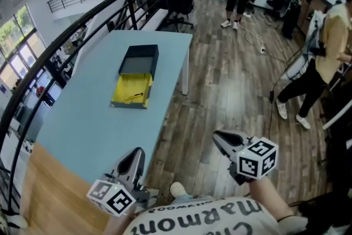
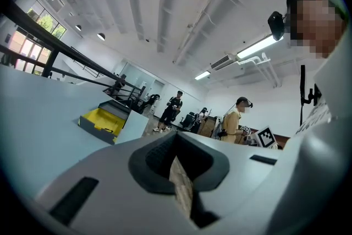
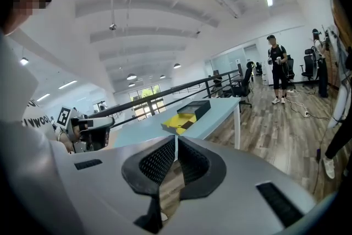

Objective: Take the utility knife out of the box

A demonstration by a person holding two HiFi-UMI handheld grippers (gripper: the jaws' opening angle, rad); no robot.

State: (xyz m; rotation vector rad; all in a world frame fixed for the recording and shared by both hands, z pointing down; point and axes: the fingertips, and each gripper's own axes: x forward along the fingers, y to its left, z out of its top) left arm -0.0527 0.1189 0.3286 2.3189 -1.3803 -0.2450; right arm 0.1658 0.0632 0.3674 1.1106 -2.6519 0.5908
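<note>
While hanging well short of the box [image 1: 140, 56] on the table [image 1: 82, 118] | left gripper [image 1: 137, 152] jaws together, empty | right gripper [image 1: 220, 136] likewise | utility knife [image 1: 133, 97] in yellow tray [image 1: 127, 84]

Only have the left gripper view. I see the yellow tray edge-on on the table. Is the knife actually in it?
Observer: Yes. The head view looks down into the yellow tray, and a slim knife lies near its end closest to the person.
Operator: Right gripper state?
Observer: The right gripper is shut, with nothing between its jaws.
Operator: Where is it?
Observer: Over the floor, off the right side of the table, well short of the tray.
</note>
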